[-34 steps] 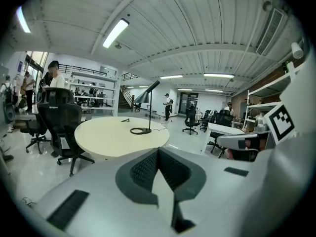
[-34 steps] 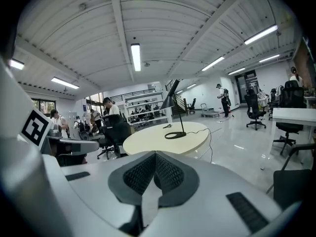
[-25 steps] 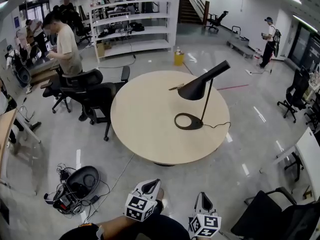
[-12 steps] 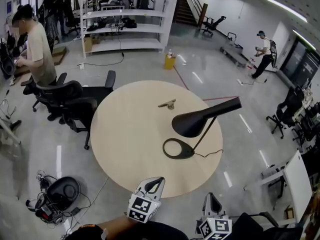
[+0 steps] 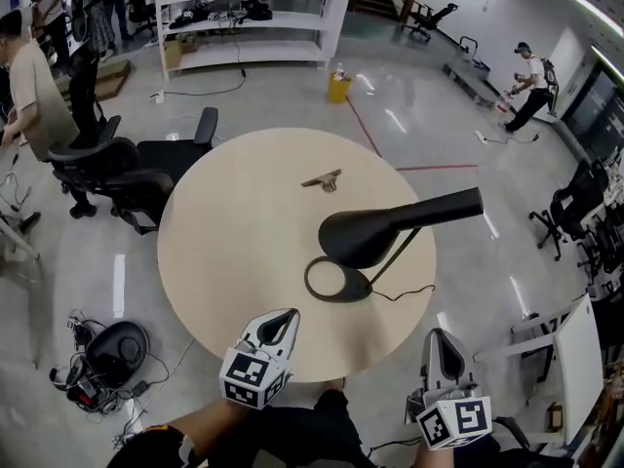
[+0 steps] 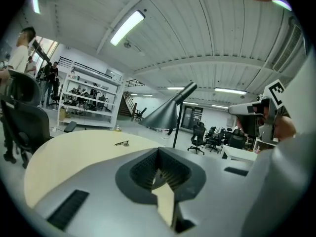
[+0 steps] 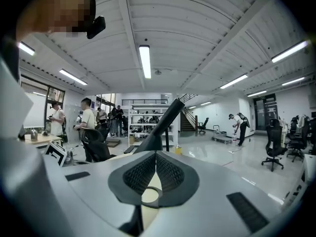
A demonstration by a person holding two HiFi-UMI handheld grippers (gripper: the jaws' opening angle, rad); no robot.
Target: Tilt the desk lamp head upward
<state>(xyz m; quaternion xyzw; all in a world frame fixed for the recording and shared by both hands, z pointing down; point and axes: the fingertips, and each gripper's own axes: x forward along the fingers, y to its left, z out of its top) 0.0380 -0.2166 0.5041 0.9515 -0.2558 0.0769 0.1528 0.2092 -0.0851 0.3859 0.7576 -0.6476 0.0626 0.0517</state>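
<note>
Black lamp head [image 5: 363, 238] is tilting down while left hand-held gripper [image 5: 285, 316] and right hand-held gripper [image 5: 438, 338] are hovering closed, empty, likely needing opening before gripping.

The desk lamp [image 5: 369, 236] looks like smooth, matt black metal in head, stem and ring base alike. It stands on a round tabletop [image 5: 234, 232] of pale, matt, wood-look board with a faint grain, and the floor [image 5: 409, 115] around it is glossy grey, mirroring the ceiling lights. The left gripper [image 5: 282, 321] and right gripper [image 5: 440, 343] have smooth, matt, light grey plastic shells, with dark ribbed pads [image 7: 139, 174] inside.
</note>
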